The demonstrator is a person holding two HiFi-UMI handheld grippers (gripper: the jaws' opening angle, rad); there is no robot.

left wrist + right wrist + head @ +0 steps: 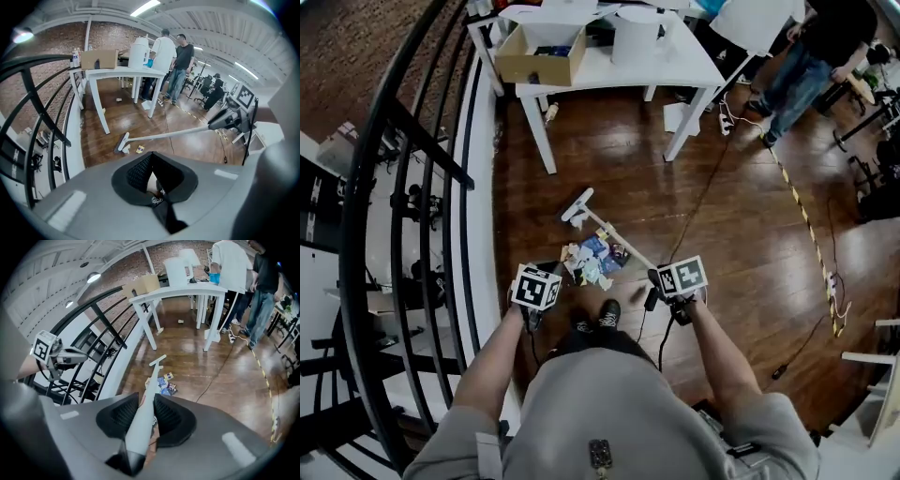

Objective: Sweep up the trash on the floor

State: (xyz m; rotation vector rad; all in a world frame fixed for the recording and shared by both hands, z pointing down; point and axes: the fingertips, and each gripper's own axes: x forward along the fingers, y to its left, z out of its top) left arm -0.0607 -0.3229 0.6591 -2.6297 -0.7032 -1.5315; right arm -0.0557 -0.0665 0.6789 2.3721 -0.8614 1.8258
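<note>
A white broom, with its head (577, 206) on the wooden floor, slants back to my right gripper (654, 274). The jaws of that gripper (146, 401) are shut on the white broom handle (140, 423). A pile of paper and wrapper trash (595, 261) lies just this side of the broom head, in front of the person's shoes (595, 316). In the right gripper view the trash (165, 383) sits under the handle. My left gripper (151, 161) is shut on a thin black handle (168, 218); what hangs from it is hidden. It is left of the pile.
A black stair railing (412, 187) and white ledge run along the left. A white table (609, 70) with a cardboard box (539, 52) stands beyond the trash. A cable (703, 197) and striped tape (806, 220) cross the floor at right. A person (806, 56) stands at back right.
</note>
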